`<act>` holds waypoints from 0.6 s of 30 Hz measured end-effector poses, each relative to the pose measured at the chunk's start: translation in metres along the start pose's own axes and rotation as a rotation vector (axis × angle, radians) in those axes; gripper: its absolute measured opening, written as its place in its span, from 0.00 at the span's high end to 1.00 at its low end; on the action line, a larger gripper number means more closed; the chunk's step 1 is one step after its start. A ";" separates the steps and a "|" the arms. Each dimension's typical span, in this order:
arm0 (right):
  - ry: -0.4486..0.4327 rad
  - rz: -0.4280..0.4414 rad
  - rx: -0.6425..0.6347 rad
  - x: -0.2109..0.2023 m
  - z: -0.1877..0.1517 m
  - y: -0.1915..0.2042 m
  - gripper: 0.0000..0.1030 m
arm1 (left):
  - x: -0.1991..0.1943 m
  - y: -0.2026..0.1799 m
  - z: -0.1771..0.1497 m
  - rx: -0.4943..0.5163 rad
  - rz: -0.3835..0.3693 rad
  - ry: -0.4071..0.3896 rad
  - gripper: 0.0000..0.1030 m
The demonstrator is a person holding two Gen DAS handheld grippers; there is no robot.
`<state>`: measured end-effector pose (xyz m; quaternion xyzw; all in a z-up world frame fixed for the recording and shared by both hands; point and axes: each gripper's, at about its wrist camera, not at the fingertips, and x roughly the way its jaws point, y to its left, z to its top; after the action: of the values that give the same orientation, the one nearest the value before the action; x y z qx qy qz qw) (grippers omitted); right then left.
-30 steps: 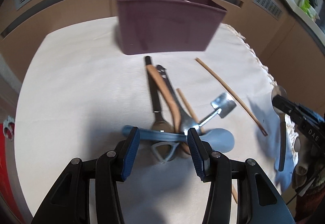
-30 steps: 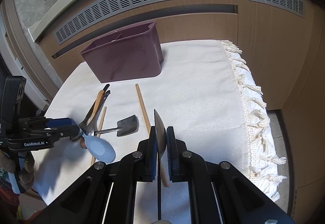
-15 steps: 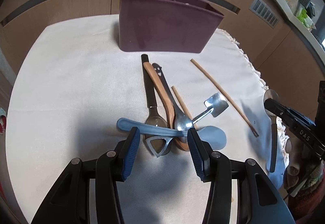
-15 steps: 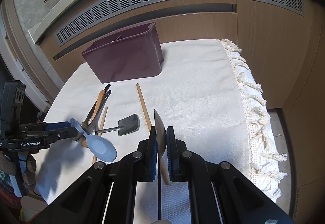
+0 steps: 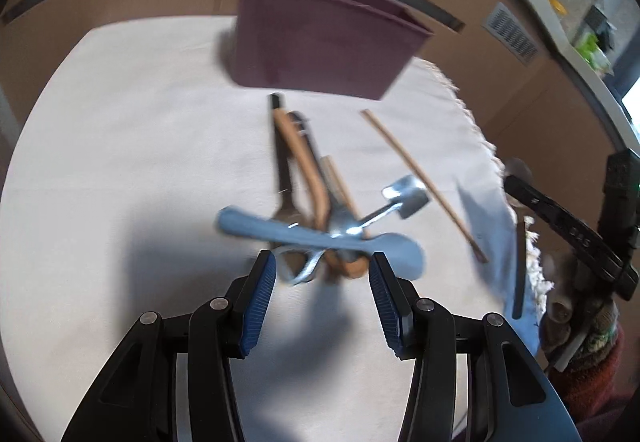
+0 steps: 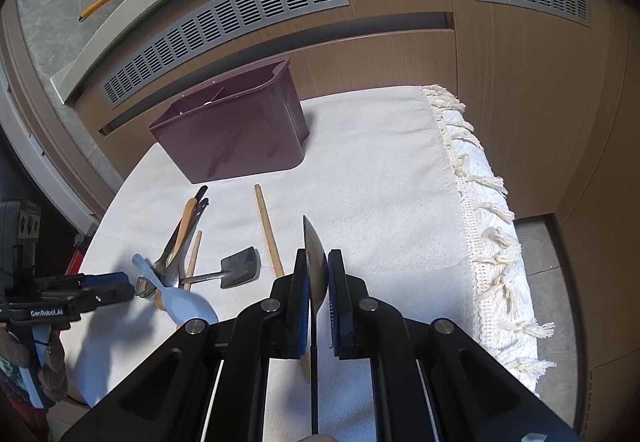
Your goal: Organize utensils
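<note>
Utensils [image 5: 316, 197] lie heaped on the table [image 6: 380, 169] in front of the maroon caddy [image 6: 236, 137]; the left gripper [image 5: 322, 274] gapes beside them, while the right gripper [image 6: 318, 274] clamps a metal spoon [image 6: 314, 254].

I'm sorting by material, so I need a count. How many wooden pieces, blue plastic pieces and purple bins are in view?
Wooden pieces: 3 (two wooden sticks and one wooden spoon)
Blue plastic pieces: 1 (blue plastic spoon)
Purple bins: 1 (purple bin)
Total: 5
</note>
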<state>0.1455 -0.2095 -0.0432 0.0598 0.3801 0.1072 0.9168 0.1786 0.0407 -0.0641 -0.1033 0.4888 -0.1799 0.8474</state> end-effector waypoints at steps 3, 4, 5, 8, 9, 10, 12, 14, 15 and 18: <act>0.002 0.001 -0.001 -0.002 -0.002 -0.001 0.93 | 0.005 -0.016 0.014 0.076 -0.008 -0.007 0.52; 0.004 0.000 0.000 -0.002 -0.003 -0.001 0.93 | 0.009 -0.018 0.021 0.081 0.005 -0.002 0.52; 0.005 0.000 0.002 -0.001 -0.003 -0.002 0.93 | 0.013 -0.019 0.026 0.079 0.016 0.002 0.52; 0.009 0.002 0.009 -0.001 -0.006 -0.004 0.93 | 0.028 -0.020 0.043 0.091 0.053 0.009 0.52; 0.021 0.004 0.008 -0.001 -0.006 -0.004 0.93 | 0.032 -0.022 0.047 0.101 0.068 0.009 0.52; 0.023 0.002 0.007 -0.001 -0.007 -0.005 0.93 | 0.037 -0.024 0.051 0.110 0.093 0.006 0.52; 0.023 -0.004 0.002 -0.001 -0.008 -0.006 0.93 | 0.042 -0.027 0.055 0.109 0.101 -0.005 0.53; 0.025 -0.001 0.002 0.000 -0.007 -0.008 0.93 | 0.051 -0.032 0.061 0.071 0.048 0.017 0.54; 0.025 0.000 0.004 0.000 -0.006 -0.010 0.93 | 0.057 -0.035 0.065 0.037 0.006 0.044 0.54; 0.019 -0.007 0.008 -0.002 -0.005 -0.017 0.93 | 0.082 -0.046 0.079 -0.067 -0.058 0.110 0.57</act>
<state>0.1436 -0.2265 -0.0485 0.0611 0.3894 0.1032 0.9132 0.2753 -0.0344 -0.0734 -0.1359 0.5373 -0.1932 0.8096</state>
